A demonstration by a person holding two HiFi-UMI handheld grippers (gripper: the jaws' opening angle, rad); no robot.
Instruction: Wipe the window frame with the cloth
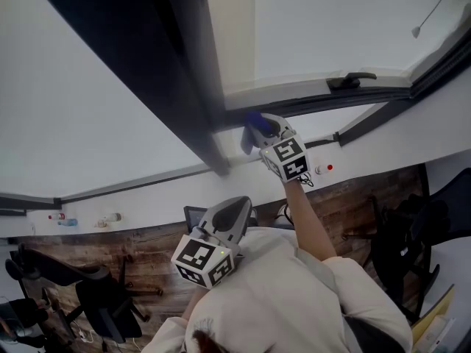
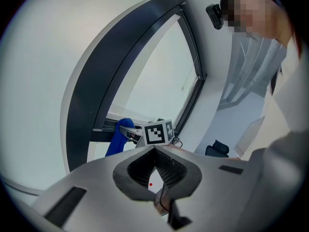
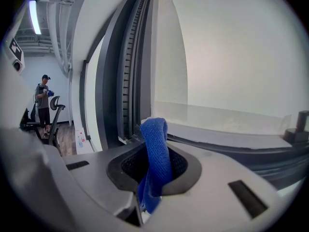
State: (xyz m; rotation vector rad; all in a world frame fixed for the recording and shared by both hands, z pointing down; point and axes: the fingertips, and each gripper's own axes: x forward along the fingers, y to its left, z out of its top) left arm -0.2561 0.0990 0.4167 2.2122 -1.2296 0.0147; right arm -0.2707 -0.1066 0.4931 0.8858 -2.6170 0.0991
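Observation:
My right gripper [image 1: 252, 131] is raised to the window and shut on a blue cloth [image 1: 255, 119]. The cloth sits where the dark upright of the window frame [image 1: 188, 72] meets the lower rail [image 1: 309, 103]. In the right gripper view the cloth [image 3: 155, 151] stands folded between the jaws, its top close to the frame's corner [image 3: 130, 105]; whether it touches there I cannot tell. My left gripper [image 1: 229, 213] hangs low by the person's chest, shut on nothing. The left gripper view shows its jaws [image 2: 154, 150] closed, with the cloth [image 2: 117, 138] and right gripper [image 2: 131, 131] beyond.
A black window handle [image 1: 351, 80] lies on the rail right of the cloth, and a blind cord [image 1: 436, 9] hangs at the top right. Office chairs [image 1: 103, 293] stand on the wooden floor below. A person [image 3: 44, 103] stands far off by a chair.

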